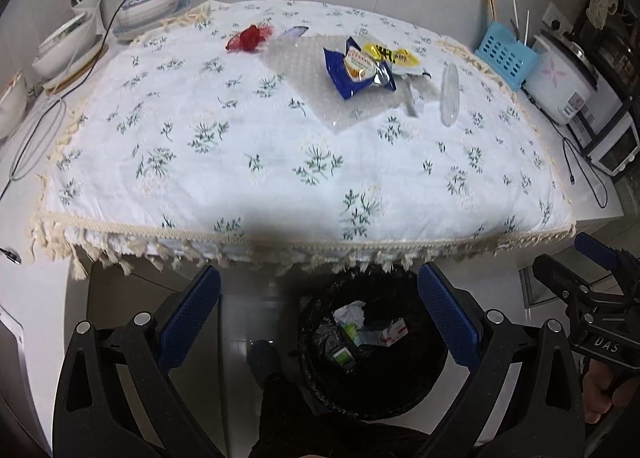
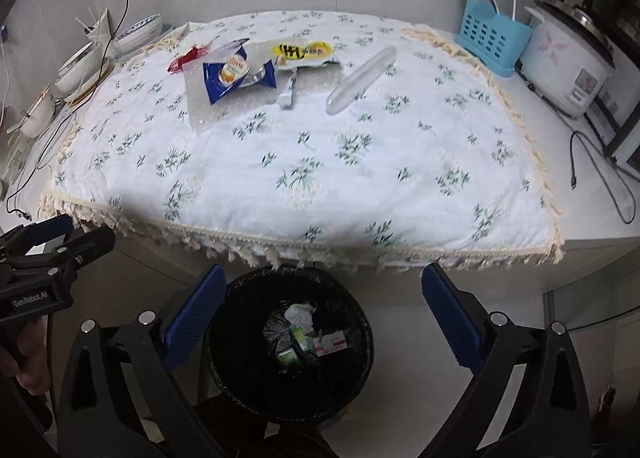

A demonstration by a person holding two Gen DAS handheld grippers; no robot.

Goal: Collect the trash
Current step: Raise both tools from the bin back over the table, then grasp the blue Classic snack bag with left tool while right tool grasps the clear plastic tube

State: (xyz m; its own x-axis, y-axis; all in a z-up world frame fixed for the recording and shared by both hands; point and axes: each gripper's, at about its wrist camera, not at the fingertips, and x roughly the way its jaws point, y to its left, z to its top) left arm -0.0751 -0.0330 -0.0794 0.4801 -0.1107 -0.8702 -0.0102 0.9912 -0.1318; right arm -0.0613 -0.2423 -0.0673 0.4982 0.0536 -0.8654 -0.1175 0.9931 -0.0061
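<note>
Both the left claw (image 1: pixel 318 312) and right claw (image 2: pixel 324 312) hang apart and empty above the bin (image 2: pixel 240 398), placed under the bench's near edge so the wrappers (image 2: pixel 240 75) at the far edge can be dropped in.

The near half of the white floral-clothed desk (image 2: pixel 304 185) lies open; wrappers crowd the far side, with the blue plastic utensil basket (image 2: pixel 490 39) and white rice cooker (image 2: pixel 568 65) blocking the right edge.

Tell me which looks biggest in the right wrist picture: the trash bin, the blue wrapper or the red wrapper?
1. Trash bin, though it sits nearest the camera.
2. Blue wrapper.
3. Red wrapper, farthest away.
</note>
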